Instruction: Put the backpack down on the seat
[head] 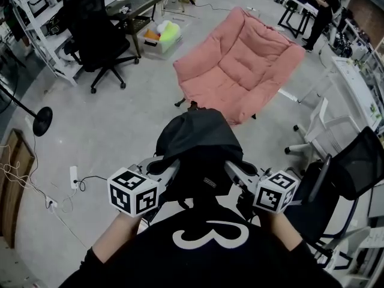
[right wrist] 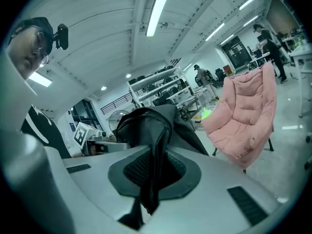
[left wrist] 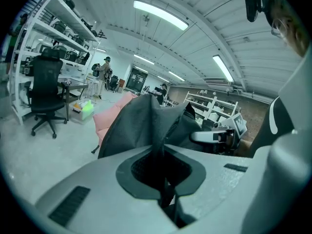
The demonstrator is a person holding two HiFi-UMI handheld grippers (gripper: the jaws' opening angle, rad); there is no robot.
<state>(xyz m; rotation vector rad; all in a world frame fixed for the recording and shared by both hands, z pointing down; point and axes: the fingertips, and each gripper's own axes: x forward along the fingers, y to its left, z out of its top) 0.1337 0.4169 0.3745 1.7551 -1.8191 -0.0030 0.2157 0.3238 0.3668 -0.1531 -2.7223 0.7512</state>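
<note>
A black backpack (head: pixel 198 149) hangs in the air in front of me, held up between both grippers. My left gripper (head: pixel 171 174) is shut on its left side, with dark fabric (left wrist: pixel 156 130) pinched between the jaws. My right gripper (head: pixel 233 171) is shut on its right side, with a fold of the backpack (right wrist: pixel 156 145) clamped between the jaws. The pink padded chair (head: pixel 243 65) stands on the floor just beyond the backpack, its seat facing me. The pink chair (right wrist: pixel 248 116) also shows at the right of the right gripper view, and its edge (left wrist: pixel 109 118) peeks out behind the bag in the left gripper view.
A black office chair (head: pixel 96 29) and a desk stand at the far left. A clear bin (head: pixel 161 36) with coloured things sits behind the pink chair. A white chair (head: pixel 321 131) and a black mesh chair (head: pixel 354 167) are at my right. A fan base (head: pixel 42 122) and power strip (head: pixel 74 177) lie left.
</note>
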